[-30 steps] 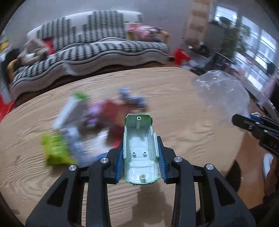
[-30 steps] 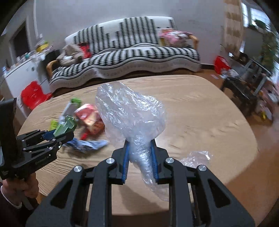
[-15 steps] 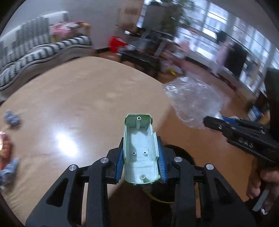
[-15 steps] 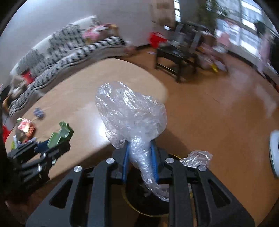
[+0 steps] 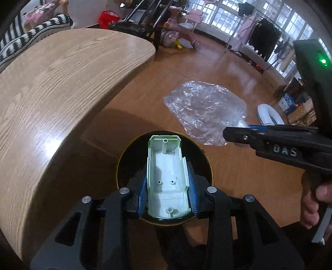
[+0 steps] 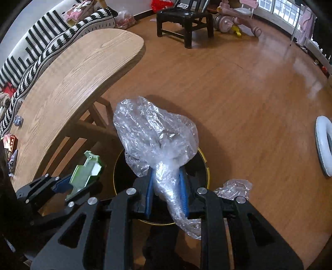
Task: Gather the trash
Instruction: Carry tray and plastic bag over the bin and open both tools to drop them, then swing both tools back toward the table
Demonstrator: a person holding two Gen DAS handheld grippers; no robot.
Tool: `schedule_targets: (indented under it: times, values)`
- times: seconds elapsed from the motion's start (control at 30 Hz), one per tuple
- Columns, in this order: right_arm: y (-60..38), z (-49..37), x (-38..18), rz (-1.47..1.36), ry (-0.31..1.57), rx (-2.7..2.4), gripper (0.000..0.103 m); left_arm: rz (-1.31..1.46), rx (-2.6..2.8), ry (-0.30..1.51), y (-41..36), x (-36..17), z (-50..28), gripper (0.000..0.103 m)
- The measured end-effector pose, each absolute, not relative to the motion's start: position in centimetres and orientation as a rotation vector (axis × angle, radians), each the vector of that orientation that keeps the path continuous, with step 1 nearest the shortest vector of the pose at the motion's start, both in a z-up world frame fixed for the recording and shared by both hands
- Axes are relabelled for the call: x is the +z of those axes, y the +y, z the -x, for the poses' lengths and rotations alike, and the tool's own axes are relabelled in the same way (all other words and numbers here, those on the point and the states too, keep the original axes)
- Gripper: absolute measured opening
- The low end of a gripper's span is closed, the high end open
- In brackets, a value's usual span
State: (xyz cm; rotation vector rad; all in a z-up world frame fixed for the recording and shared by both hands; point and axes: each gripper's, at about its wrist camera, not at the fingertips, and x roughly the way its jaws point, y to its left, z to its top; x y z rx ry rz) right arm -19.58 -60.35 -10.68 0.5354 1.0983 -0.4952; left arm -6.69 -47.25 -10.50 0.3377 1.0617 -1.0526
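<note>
My left gripper [image 5: 167, 187] is shut on a pale green plastic shell [image 5: 166, 178], a hollow toy-like piece, held above a round black bin [image 5: 124, 160] with a gold rim on the floor. My right gripper [image 6: 167, 187] is shut on a crumpled clear plastic bag [image 6: 153, 135], also hanging over the bin [image 6: 204, 164]. In the left wrist view the bag [image 5: 205, 110] and the right gripper [image 5: 238, 134] show at the right, held by a hand [image 5: 311, 205]. The right wrist view shows the left gripper [image 6: 62, 184] with the green shell [image 6: 86, 172] at lower left.
The wooden table [image 5: 51, 83] curves along the left, with a few wrappers [image 6: 10, 143] at its far end. A striped sofa [image 6: 41, 41], a black chair [image 6: 184, 20], a pink ride-on toy [image 6: 234, 18] and a white ring [image 6: 323, 145] stand around on the wood floor.
Both grippers swung from over the table to the right and downward, and now hang over the black bin. Each still holds the same item.
</note>
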Motion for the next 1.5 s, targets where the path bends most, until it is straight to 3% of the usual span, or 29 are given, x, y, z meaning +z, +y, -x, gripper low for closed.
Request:
schedule_targets:
  times: [0.37, 0.57, 0.7, 1.0, 1.07, 1.17, 1.23, 1.5]
  values:
    - [-59.8, 18.8, -10.0, -0.540, 1.104, -0.472, 0.023, -0.317, -1.065, 1.094, -49.1, -11.2, 5.8, 0.033]
    - [-60.6, 18.6, -9.9, -0.530, 1.112, -0.476, 0.028, -0.321, -1.068, 1.107, -49.6, -11.4, 5.7, 0.050]
    - [-60.3, 18.5, -9.7, -0.518, 1.106, -0.482, 0.058, -0.327, -1.065, 1.081, -49.5, -10.9, 5.7, 0.070]
    - [-59.6, 18.4, -8.7, -0.504, 1.064, -0.476, 0.059, -0.296, -1.070, 1.036, -47.9, -8.9, 5.9, 0.078]
    - [-59.1, 18.3, -7.6, -0.492, 1.018, -0.473, 0.063, -0.282, -1.074, 1.018, -46.6, -8.1, 6.2, 0.082]
    - [-58.0, 17.7, -5.8, -0.459, 0.948, -0.470, 0.077, -0.271, -1.061, 0.965, -44.4, -6.3, 6.3, 0.091]
    - [-56.7, 16.7, -4.5, -0.426, 0.907, -0.450, 0.083, -0.264, -1.041, 0.924, -42.2, -4.9, 6.0, 0.092]
    - [-48.7, 9.8, -1.1, -0.335, 0.836, -0.242, 0.083, -0.135, -0.834, 0.818, -29.5, -0.6, 1.1, 0.094]
